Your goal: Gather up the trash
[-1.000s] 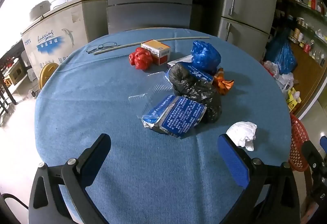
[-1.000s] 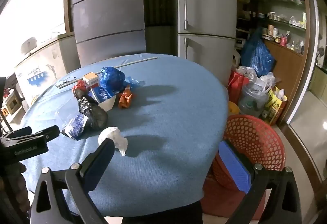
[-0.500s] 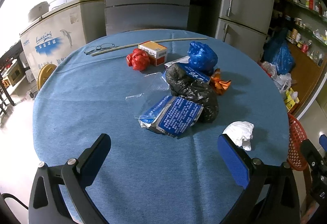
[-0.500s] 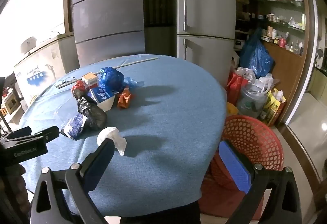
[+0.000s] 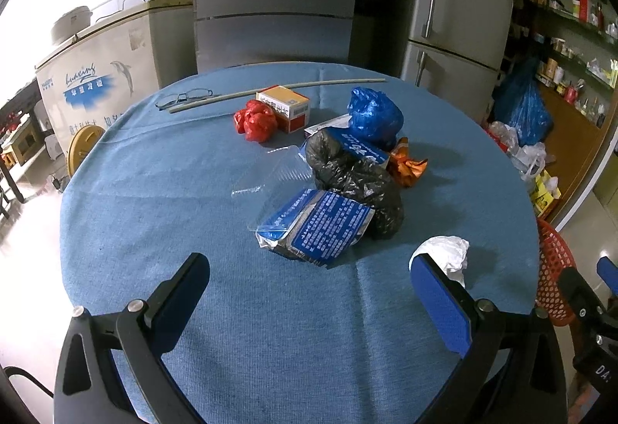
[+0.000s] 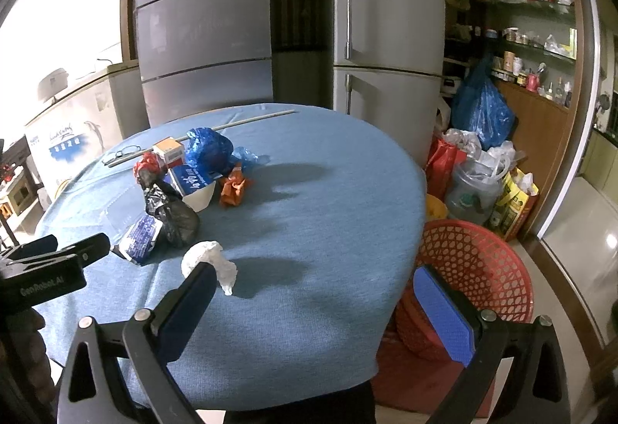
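The trash lies in a loose heap near the middle of the round table (image 5: pixel 154 211) with its blue cloth: a crumpled black plastic bag (image 5: pixel 359 176), a blue printed packet (image 5: pixel 324 227) leaning against it on the near side, a clear plastic sheet (image 5: pixel 274 169) just beside, a blue plastic bag (image 5: pixel 374 114) and an orange wrapper (image 5: pixel 407 165) behind. A red wad (image 5: pixel 255 120) and a small orange-and-white box (image 5: pixel 286 105) sit a little farther back. A crumpled white tissue (image 5: pixel 444 254) lies apart from the heap, nearest the table edge.

Over the last second little has changed: both views have drifted only slightly, and no piece has moved. The left claw (image 5: pixel 309 292) hangs over the near cloth with its jaws wide apart and empty, the tissue just beyond its right finger. The right claw (image 6: pixel 320 304) is likewise spread and empty, the tissue (image 6: pixel 210 261) just past its left finger.

So collection has not begun. The red mesh basket (image 6: pixel 479 257) stands on the floor beside the table, and looks the likely bin; the tissue seems the easiest first pick.
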